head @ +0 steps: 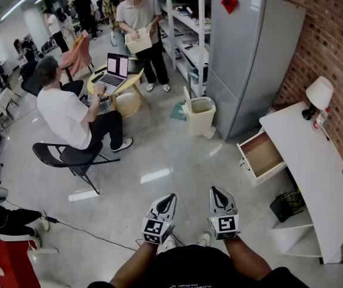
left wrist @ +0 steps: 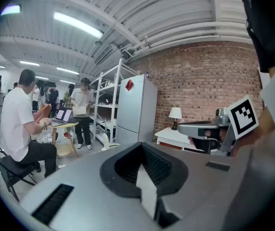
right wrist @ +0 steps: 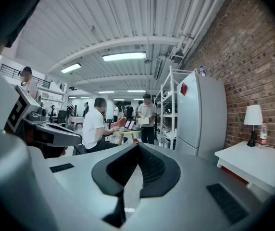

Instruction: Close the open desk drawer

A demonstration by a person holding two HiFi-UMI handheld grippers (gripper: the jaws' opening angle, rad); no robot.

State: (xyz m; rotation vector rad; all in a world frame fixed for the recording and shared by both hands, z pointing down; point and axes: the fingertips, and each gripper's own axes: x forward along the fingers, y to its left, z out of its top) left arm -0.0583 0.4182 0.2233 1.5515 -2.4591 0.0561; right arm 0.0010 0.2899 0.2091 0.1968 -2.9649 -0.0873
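Observation:
The white desk [head: 315, 161] stands along the brick wall at the right. Its wooden drawer [head: 261, 155] is pulled out toward the room, and nothing shows inside it. My left gripper [head: 164, 204] and right gripper [head: 219, 198] are held side by side close to my body, well short of the drawer, both pointing forward. Both are shut with nothing between the jaws. In the left gripper view the left gripper [left wrist: 141, 147] has its jaws together, with the desk [left wrist: 173, 136] far ahead. The right gripper [right wrist: 137, 147] also has its jaws together, and the desk [right wrist: 257, 162] lies at its right.
A grey fridge [head: 249, 59] and a cream bin [head: 199, 114] stand beyond the drawer. A lamp [head: 319, 95] sits on the desk's far end and a black bag [head: 285, 206] lies under it. A seated person [head: 69, 116] and a standing person [head: 140, 23] are at the left.

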